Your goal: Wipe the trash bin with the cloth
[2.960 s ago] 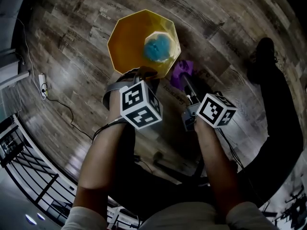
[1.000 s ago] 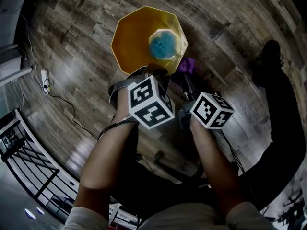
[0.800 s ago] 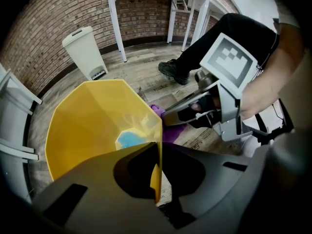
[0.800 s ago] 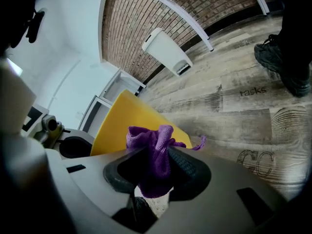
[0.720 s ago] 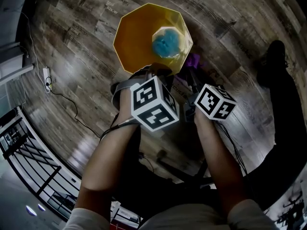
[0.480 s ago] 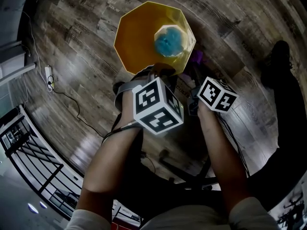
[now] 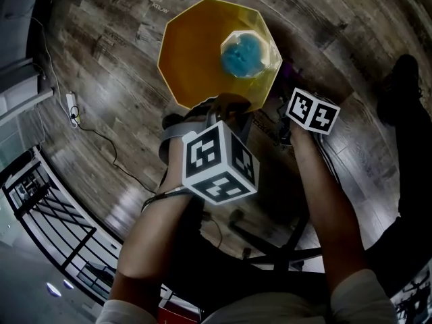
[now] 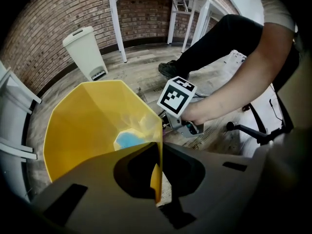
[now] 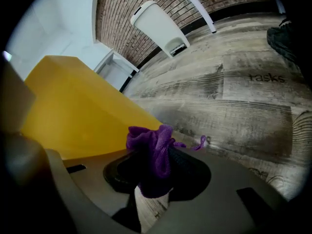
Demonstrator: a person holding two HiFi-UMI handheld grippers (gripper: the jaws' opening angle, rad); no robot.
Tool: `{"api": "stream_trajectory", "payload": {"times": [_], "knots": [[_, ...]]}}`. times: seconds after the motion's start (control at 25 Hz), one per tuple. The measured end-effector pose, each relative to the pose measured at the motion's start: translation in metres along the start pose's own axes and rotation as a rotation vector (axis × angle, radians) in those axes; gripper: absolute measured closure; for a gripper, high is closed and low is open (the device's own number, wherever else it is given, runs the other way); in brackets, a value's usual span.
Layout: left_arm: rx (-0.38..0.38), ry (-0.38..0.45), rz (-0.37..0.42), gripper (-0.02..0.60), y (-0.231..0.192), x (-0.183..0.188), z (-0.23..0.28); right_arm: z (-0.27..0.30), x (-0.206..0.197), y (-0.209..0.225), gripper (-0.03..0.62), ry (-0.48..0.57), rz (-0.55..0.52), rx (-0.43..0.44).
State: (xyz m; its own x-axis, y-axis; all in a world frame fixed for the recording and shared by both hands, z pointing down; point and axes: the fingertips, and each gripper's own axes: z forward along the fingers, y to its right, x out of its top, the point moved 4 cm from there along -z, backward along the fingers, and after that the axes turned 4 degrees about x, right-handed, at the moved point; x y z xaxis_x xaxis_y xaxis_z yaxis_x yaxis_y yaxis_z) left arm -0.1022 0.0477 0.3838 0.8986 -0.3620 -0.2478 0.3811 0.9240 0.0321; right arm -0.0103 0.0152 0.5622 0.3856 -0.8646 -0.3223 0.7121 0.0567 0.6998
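The yellow eight-sided trash bin (image 7: 196, 52) stands on the wood floor, with something blue (image 7: 243, 54) at its bottom. My left gripper (image 8: 157, 179) is shut on the bin's near rim (image 8: 156, 165); in the head view it reaches down from its marker cube (image 7: 219, 162). My right gripper (image 9: 153, 179) is shut on a bunched purple cloth (image 9: 151, 152), low beside the bin's outer wall (image 9: 73, 111). In the head view only the right gripper's cube (image 7: 312, 111) shows, to the right of the bin; the jaws there are hidden.
A white pedal bin (image 8: 87, 50) and white table legs (image 8: 114, 23) stand by the brick wall. A power strip with its cable (image 7: 71, 106) lies left of the bin. A person's shoe (image 8: 170, 68) and a dark chair base (image 7: 270, 245) are nearby.
My right gripper with the purple cloth has sunk and moved up the picture, alongside the bin's right side. The left gripper has kept its grip on the rim.
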Motion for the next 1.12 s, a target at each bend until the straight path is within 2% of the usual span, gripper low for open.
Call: {"api": "stream_trajectory", "payload": {"times": [0.16,0.36,0.48,0.52,0.6,0.68,0.8,0.88,1.0,1.12], "knots": [[0.002,0.003,-0.001,0.568,0.001,0.000,0.001,0.019,-0.002,0.017,0.464,-0.042,-0.040,-0.049],[0.020,-0.009,-0.045,0.568,-0.004,0.004,0.003,0.044,-0.003,0.030,0.464,-0.159,-0.192,-0.161],[0.020,-0.008,-0.078,0.566,-0.004,0.009,0.004,0.047,0.001,0.031,0.464,-0.205,-0.246,-0.182],[0.009,0.004,-0.071,0.566,-0.002,0.010,0.003,0.045,0.003,0.031,0.464,-0.210,-0.253,-0.181],[-0.007,0.044,-0.009,0.507,0.004,0.014,-0.004,0.036,0.008,0.032,0.464,-0.205,-0.265,-0.175],[0.021,0.073,0.098,0.419,0.007,0.012,-0.017,0.019,0.012,0.030,0.464,-0.183,-0.244,-0.152],[0.083,0.050,0.216,0.388,0.002,-0.008,-0.031,-0.012,0.018,0.025,0.464,-0.127,-0.173,-0.105],[0.085,0.017,0.228,0.388,-0.002,-0.029,-0.034,-0.031,0.018,0.021,0.464,-0.101,-0.143,-0.085],[0.080,-0.032,0.201,0.388,-0.008,-0.057,-0.029,-0.051,0.011,0.018,0.464,-0.085,-0.102,-0.068],[0.101,-0.054,0.158,0.390,-0.018,-0.068,-0.018,-0.060,0.003,0.018,0.464,-0.082,-0.069,-0.067]]}}
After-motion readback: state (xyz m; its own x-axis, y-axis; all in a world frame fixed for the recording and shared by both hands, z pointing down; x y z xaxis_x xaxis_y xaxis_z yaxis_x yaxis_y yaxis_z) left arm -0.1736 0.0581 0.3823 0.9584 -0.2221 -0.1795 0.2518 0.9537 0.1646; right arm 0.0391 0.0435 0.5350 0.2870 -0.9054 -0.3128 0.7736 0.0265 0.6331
